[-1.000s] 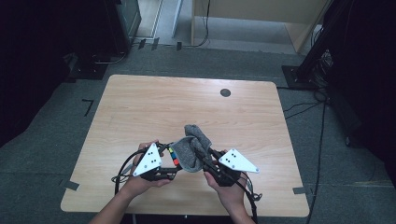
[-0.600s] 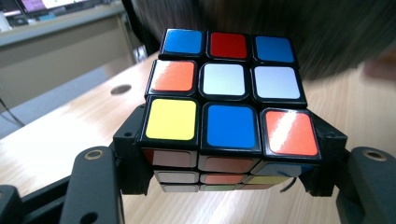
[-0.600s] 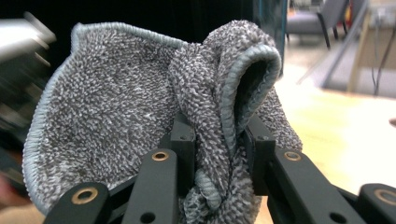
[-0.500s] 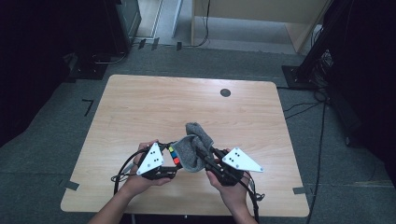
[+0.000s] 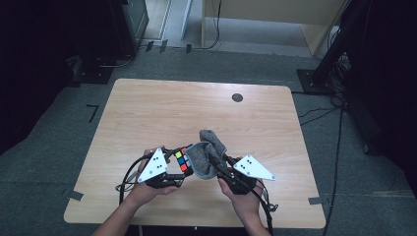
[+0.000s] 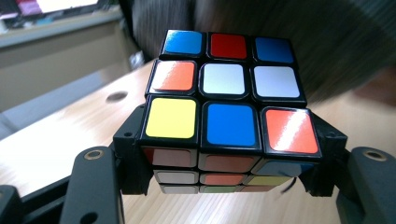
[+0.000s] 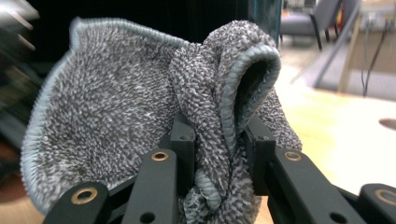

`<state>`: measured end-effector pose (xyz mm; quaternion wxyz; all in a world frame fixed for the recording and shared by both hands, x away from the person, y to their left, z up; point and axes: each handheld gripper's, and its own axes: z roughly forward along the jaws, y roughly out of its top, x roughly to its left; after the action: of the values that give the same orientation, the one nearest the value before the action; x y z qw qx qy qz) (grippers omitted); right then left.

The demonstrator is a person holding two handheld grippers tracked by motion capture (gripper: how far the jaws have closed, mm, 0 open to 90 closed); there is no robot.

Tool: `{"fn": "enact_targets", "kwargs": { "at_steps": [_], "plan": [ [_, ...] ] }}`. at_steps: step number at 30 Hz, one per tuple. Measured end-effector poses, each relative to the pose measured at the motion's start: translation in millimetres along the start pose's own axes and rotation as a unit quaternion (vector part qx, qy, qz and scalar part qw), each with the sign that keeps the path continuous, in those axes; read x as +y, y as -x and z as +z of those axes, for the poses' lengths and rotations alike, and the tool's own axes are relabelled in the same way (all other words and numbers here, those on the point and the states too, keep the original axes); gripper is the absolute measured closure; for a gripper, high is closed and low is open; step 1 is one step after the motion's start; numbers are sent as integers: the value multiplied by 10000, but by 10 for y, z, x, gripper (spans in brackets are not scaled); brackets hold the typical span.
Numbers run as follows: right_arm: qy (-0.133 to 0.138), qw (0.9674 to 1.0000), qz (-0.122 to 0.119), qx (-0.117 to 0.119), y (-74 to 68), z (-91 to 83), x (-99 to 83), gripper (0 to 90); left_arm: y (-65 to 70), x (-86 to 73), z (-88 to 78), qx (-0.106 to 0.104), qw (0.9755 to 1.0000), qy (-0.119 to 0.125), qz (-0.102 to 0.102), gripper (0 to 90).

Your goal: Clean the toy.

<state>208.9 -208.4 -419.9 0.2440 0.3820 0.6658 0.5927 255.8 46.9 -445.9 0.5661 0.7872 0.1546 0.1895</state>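
Cube [image 5: 183,160] wipe in hand, low over the near table [image 5: 147,113] edge.

You have the cube clamped in your left gripper [image 5: 173,169] and the grey cloth [image 5: 206,156] bunched in your right gripper [image 5: 219,164], pressed against the cube's side. Keep the cube steady; sweep each face fully with flat cloth. No brand or writing is readable.

Cube [image 5: 183,160] left of, touching cloth [image 5: 209,152]
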Motion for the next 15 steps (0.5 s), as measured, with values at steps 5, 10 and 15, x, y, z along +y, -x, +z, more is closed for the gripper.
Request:
{"fn": "enact_targets", "kwargs": {
  "at_steps": [5,10,15],
  "plan": [
    [-17,9990,-437,-28,-150,33,-26,708,37,22,0,11,10000,15,53,336],
    [-396,9991,-12,-116,4,115,-146,711,-17,70,-74,-74,9995,286,-119,336],
    [-75,9995,-285,-152,-41,37,-59,710,24,4,27,348,9988,-262,223,336]
  ]
}}
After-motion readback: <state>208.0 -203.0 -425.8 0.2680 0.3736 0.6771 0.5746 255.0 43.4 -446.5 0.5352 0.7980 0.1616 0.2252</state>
